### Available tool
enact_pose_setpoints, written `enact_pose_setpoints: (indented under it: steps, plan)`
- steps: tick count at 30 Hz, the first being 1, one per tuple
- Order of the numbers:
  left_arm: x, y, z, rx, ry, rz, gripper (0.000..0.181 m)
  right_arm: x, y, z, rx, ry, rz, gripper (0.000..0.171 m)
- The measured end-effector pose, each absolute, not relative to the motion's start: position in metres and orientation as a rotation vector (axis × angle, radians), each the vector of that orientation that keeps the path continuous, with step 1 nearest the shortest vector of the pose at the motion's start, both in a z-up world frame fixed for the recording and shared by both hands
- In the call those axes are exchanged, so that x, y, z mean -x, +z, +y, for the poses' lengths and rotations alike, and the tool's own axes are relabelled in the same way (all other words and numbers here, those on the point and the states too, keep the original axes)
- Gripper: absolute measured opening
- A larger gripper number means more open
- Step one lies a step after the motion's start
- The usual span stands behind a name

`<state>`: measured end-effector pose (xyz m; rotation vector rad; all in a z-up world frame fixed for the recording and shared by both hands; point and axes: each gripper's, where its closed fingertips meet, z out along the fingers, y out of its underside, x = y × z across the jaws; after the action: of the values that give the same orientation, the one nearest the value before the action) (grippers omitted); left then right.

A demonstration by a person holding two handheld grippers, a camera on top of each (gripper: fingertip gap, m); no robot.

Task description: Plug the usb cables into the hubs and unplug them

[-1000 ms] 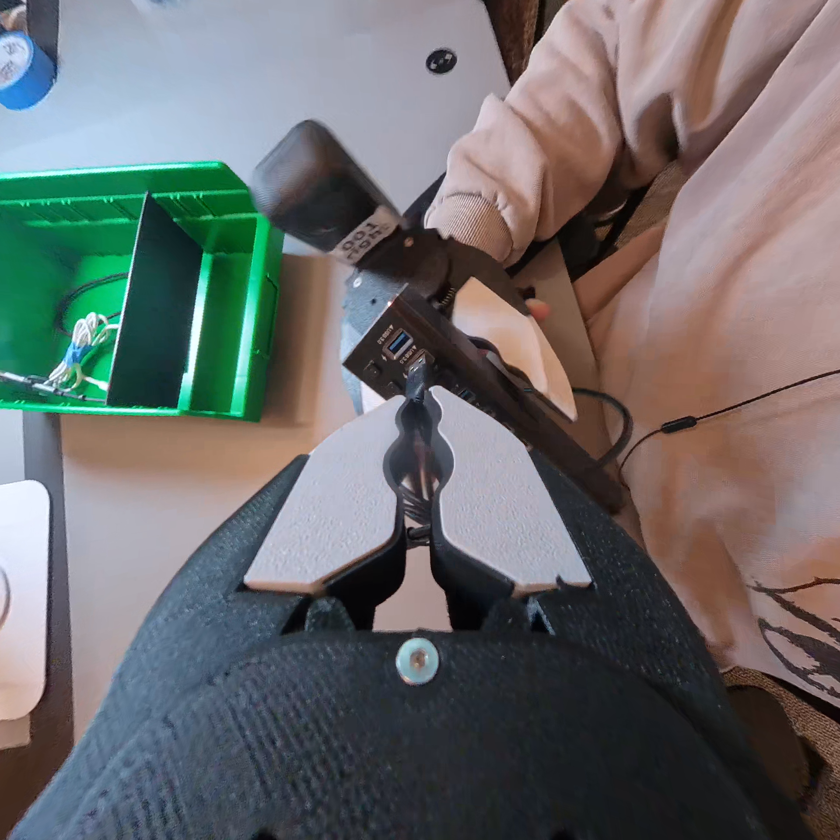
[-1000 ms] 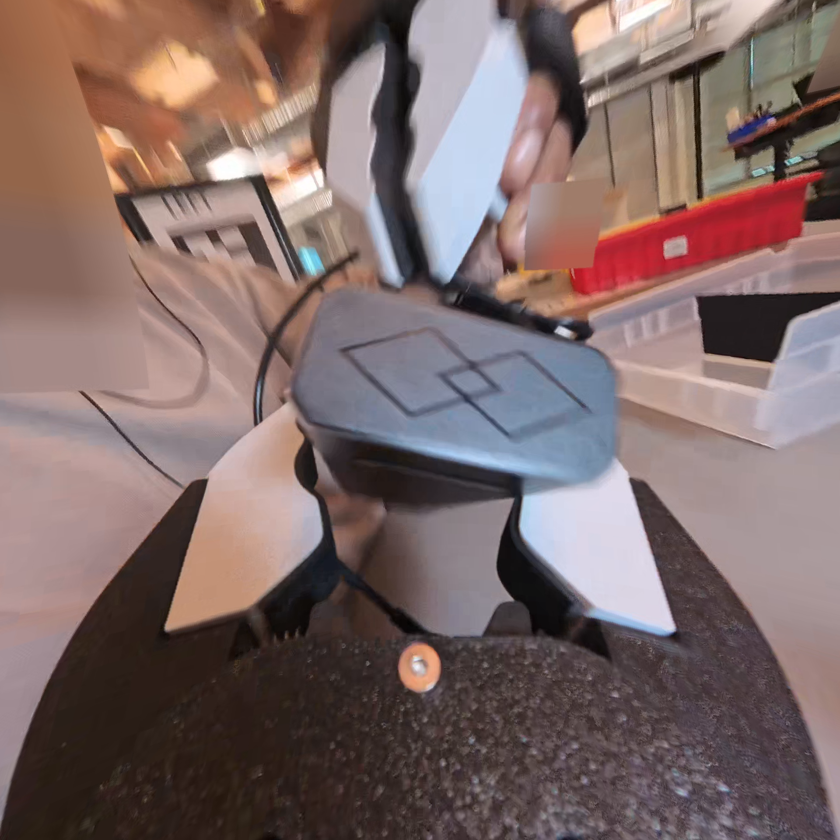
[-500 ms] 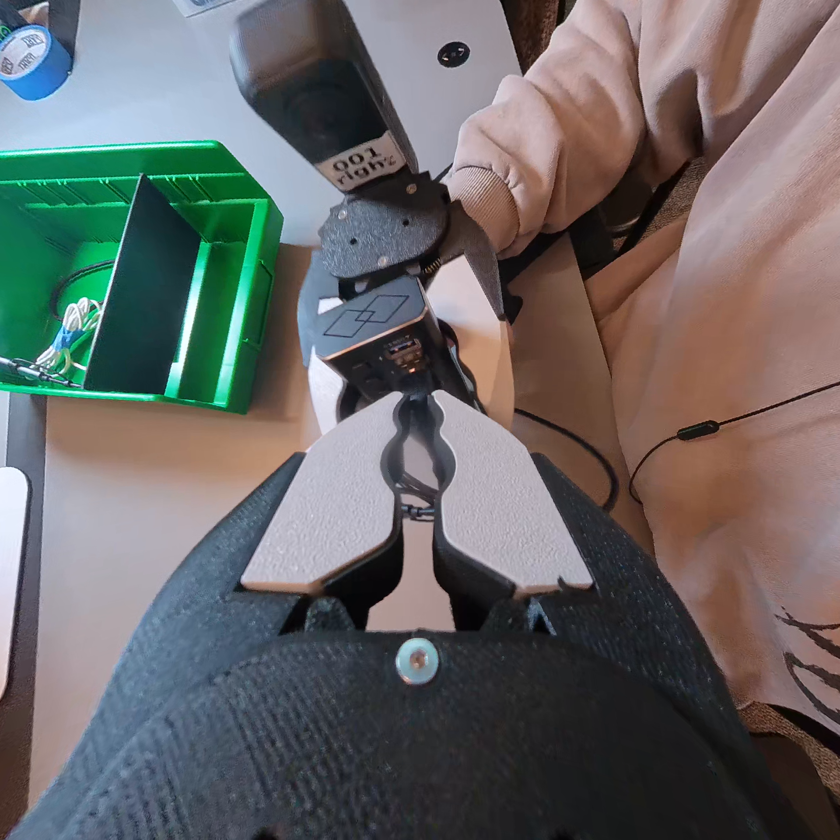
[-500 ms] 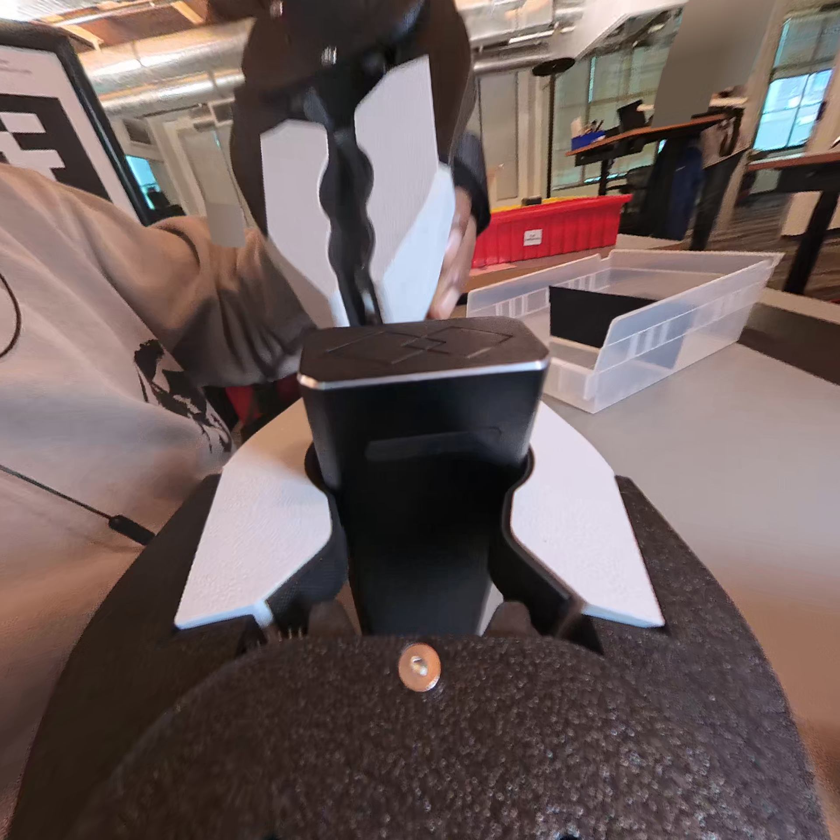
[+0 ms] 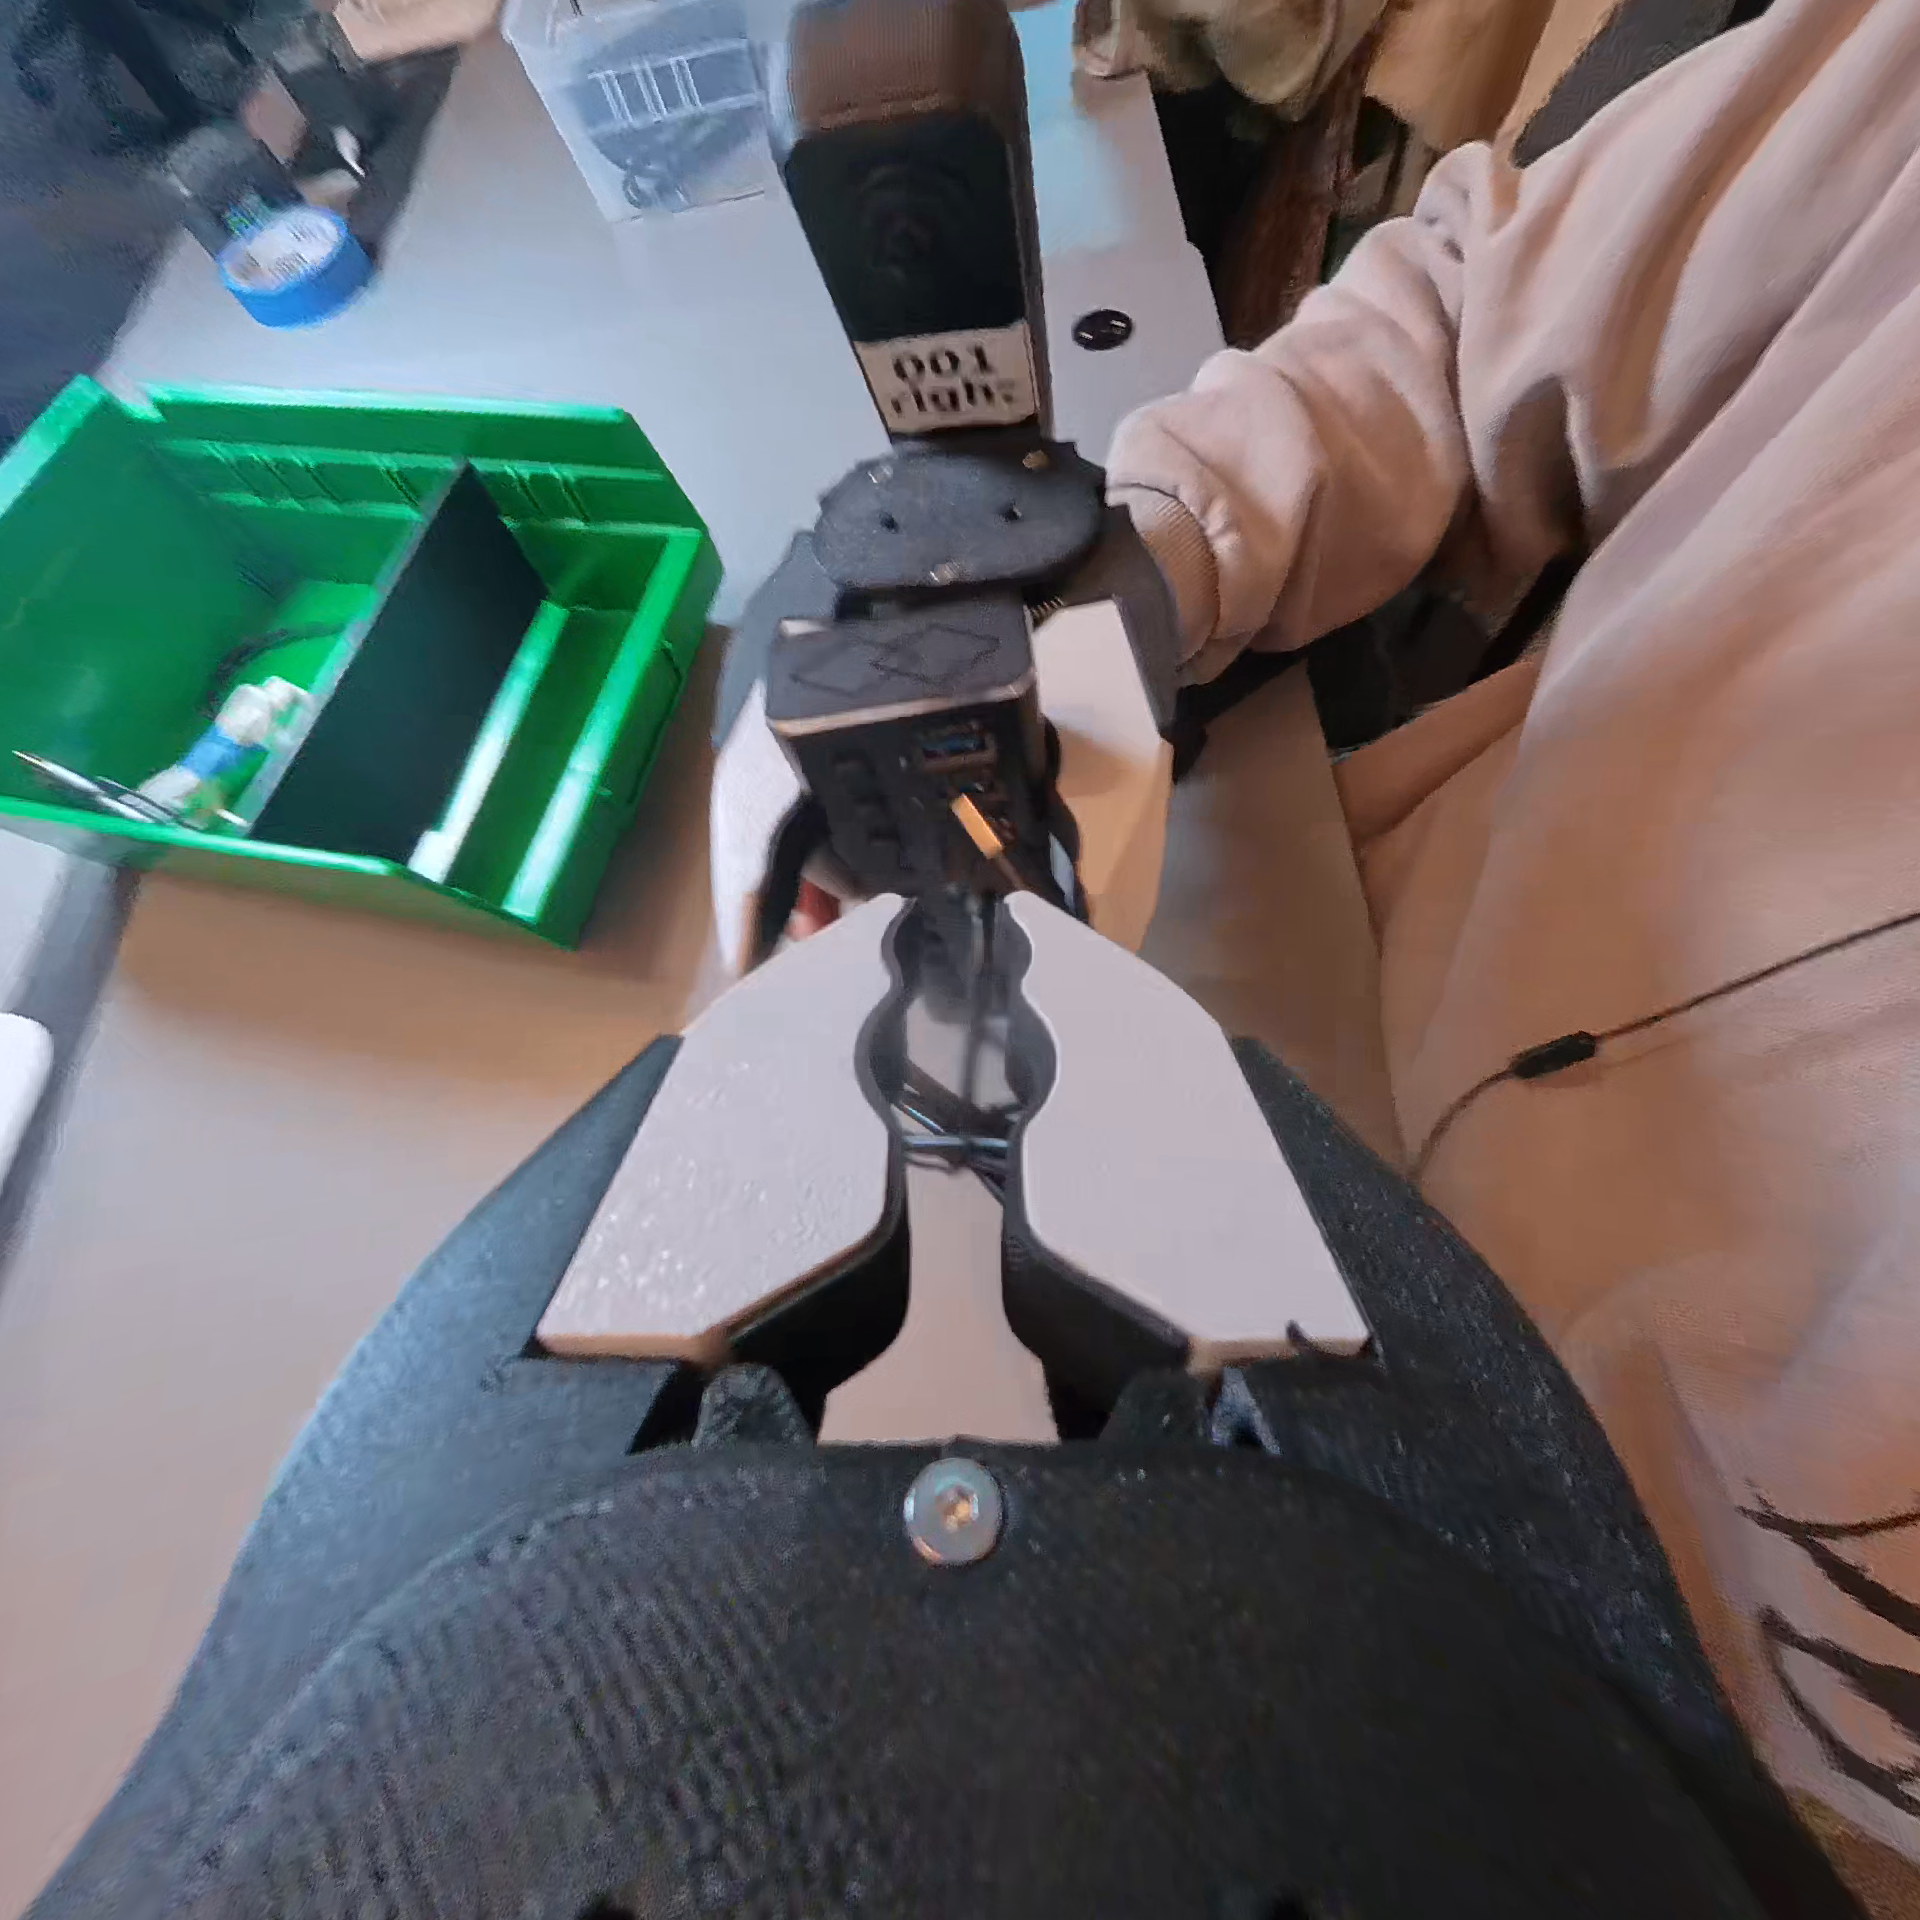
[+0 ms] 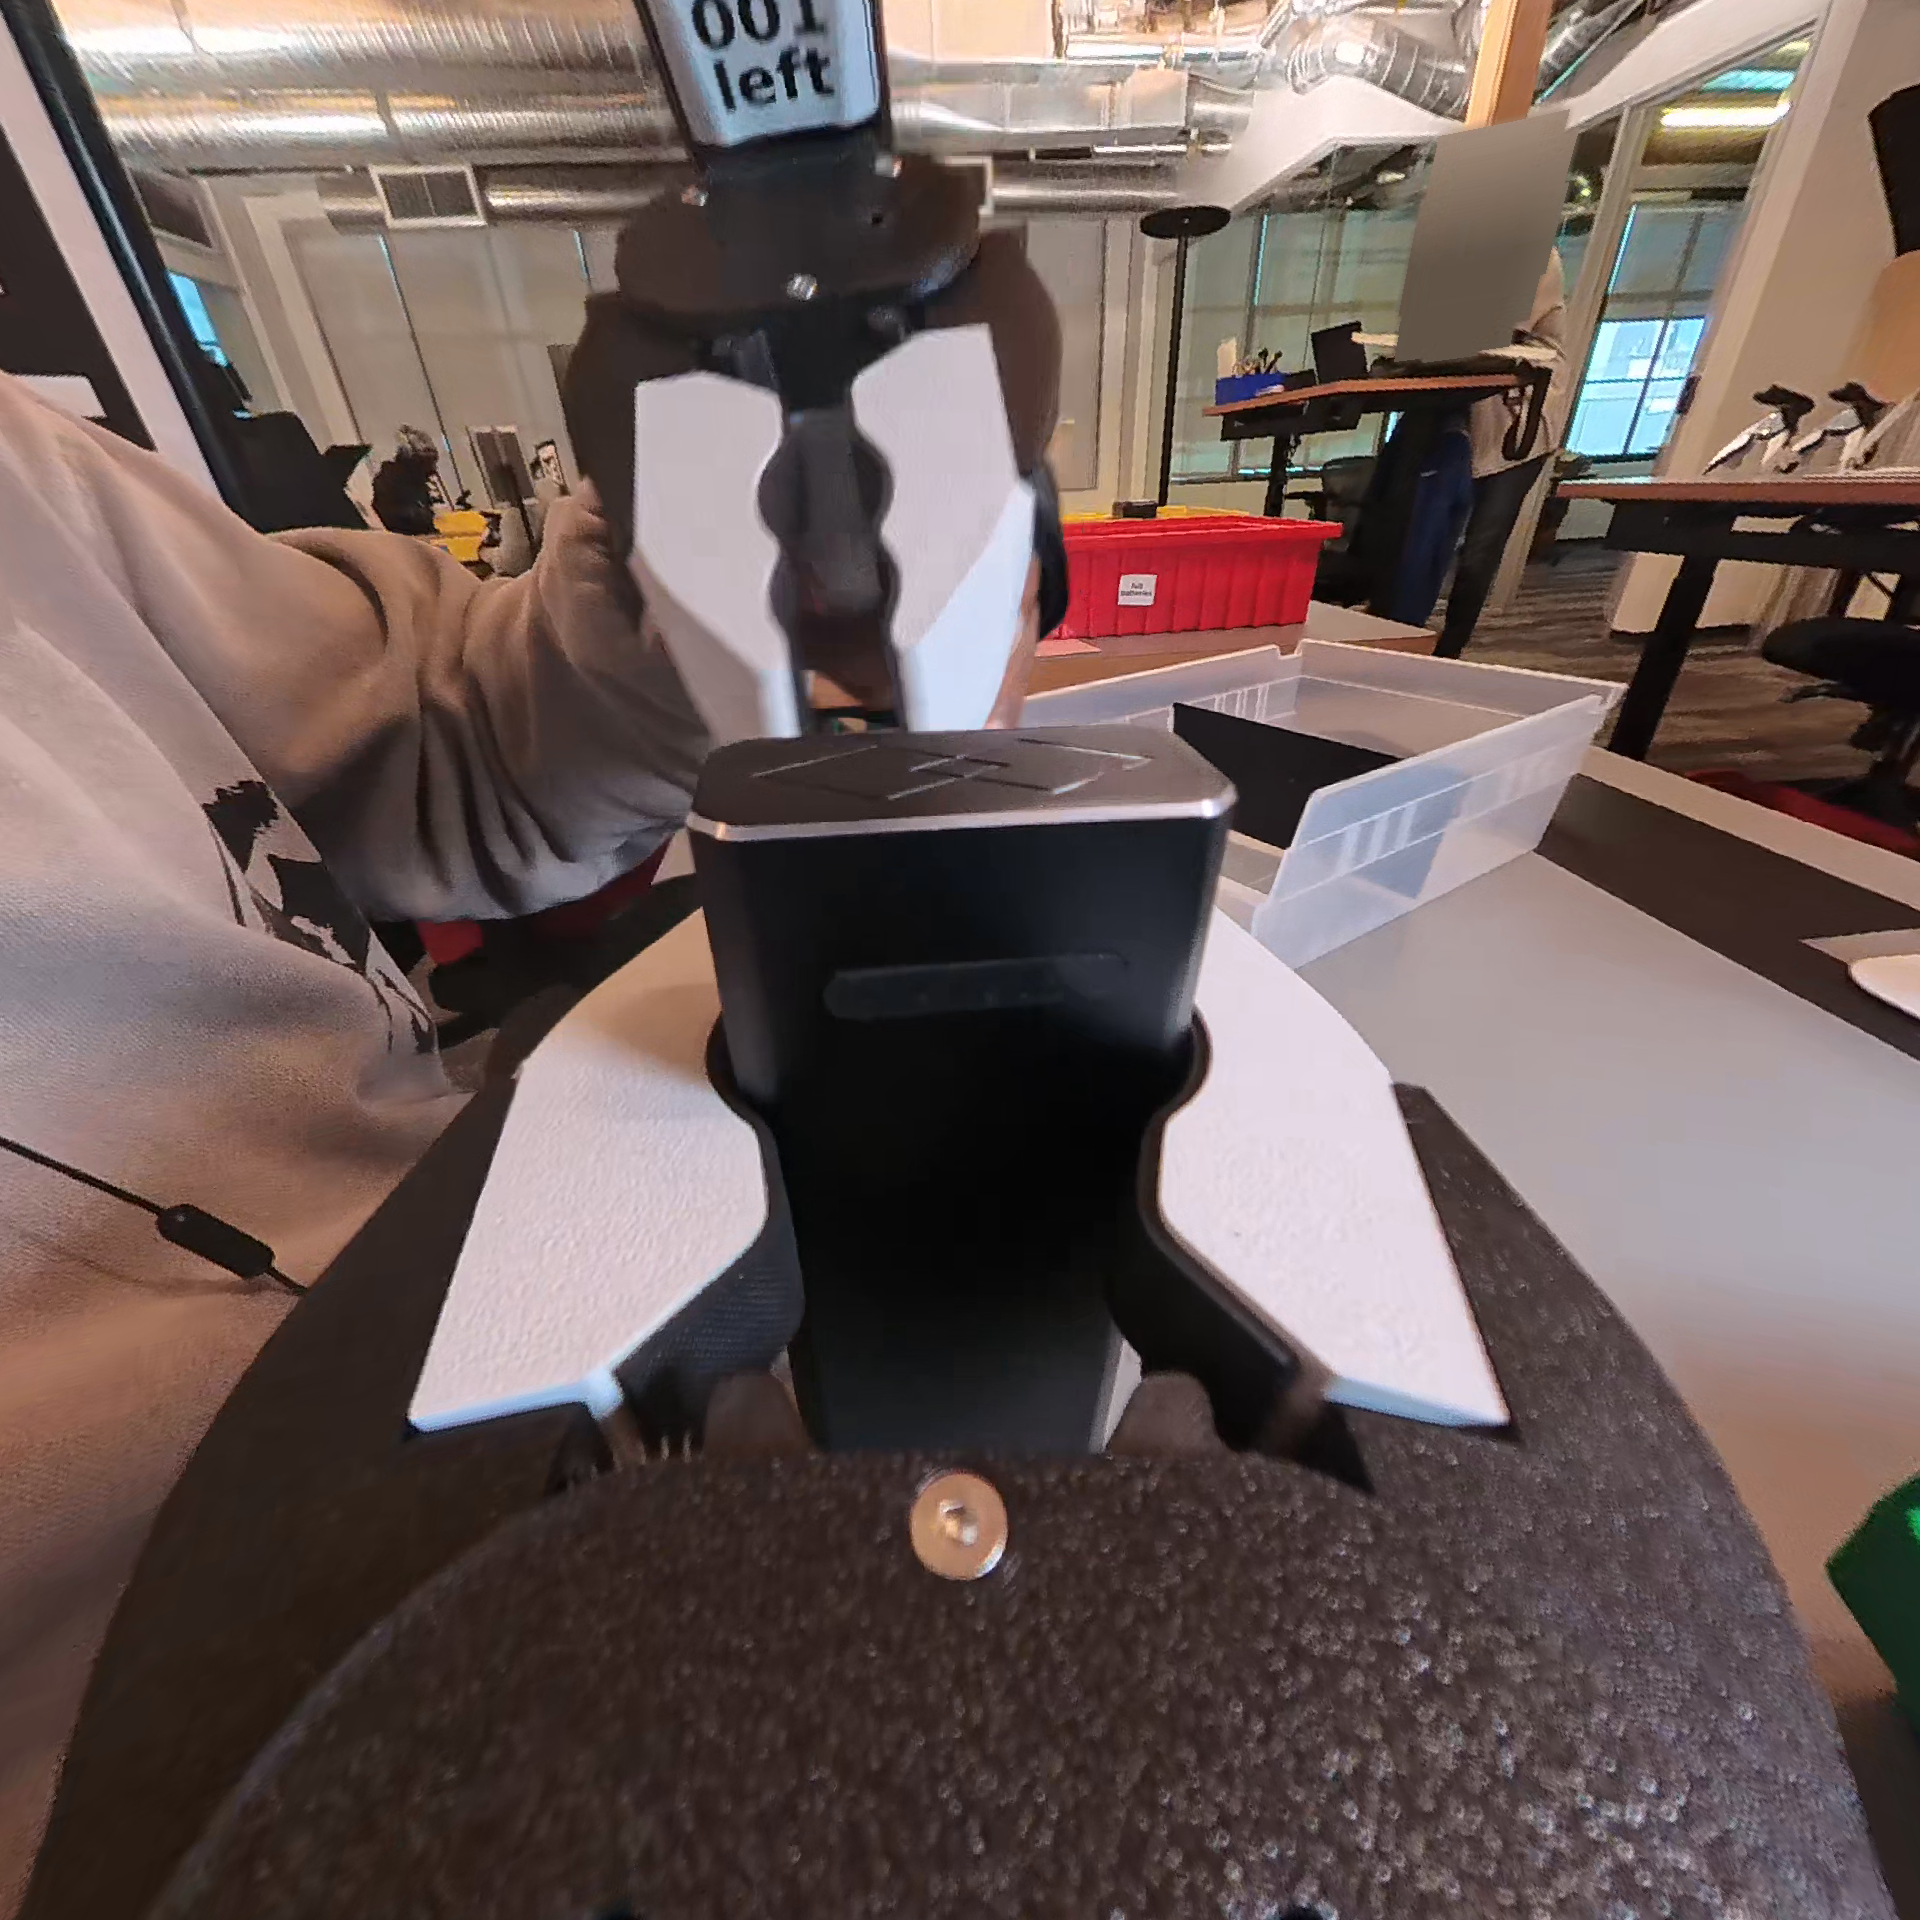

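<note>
Right gripper (image 6: pixel 956 1049) clamps boxy matte-black hub (image 6: pixel 961 997); left gripper (image 5: pixel 961 925) pinches thin black cable (image 5: pixel 971 1049), gold plug (image 5: pixel 982 826) at ports. Smooth grey table (image 5: pixel 312 1091); open-plan office.

Left tongs (image 5: pixel 961 920) pinched nearly closed (tips facing) opposite clamped right tongs (image 6: pixel 951 1049).

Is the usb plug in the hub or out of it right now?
Out. The gold plug shows bare in front of the hub ports, gripped by the left hand-held gripper.
</note>
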<state>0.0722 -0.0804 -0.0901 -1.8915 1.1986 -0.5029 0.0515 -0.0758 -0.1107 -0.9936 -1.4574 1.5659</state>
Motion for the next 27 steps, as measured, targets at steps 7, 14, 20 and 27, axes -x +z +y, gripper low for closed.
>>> enact_pose_setpoints:
  steps: [7,14,20,27]
  plan:
    - [-0.068,-0.111,-0.099,1.895,-0.333,1.123,0.032,-0.048,-0.113,-0.073,1.023,1.562,-1.441,0.073]
    - [-0.065,-0.114,-0.09,1.766,0.139,1.167,0.023,-0.044,-0.115,-0.065,1.099,1.537,-1.408,0.073]
    - [-0.057,-0.115,-0.089,1.769,0.092,1.209,0.008,-0.046,-0.117,-0.065,1.113,1.548,-1.43,0.073]
    - [-0.057,-0.104,-0.095,1.828,-0.301,1.099,0.004,-0.047,-0.119,-0.078,1.025,1.533,-1.495,0.073]
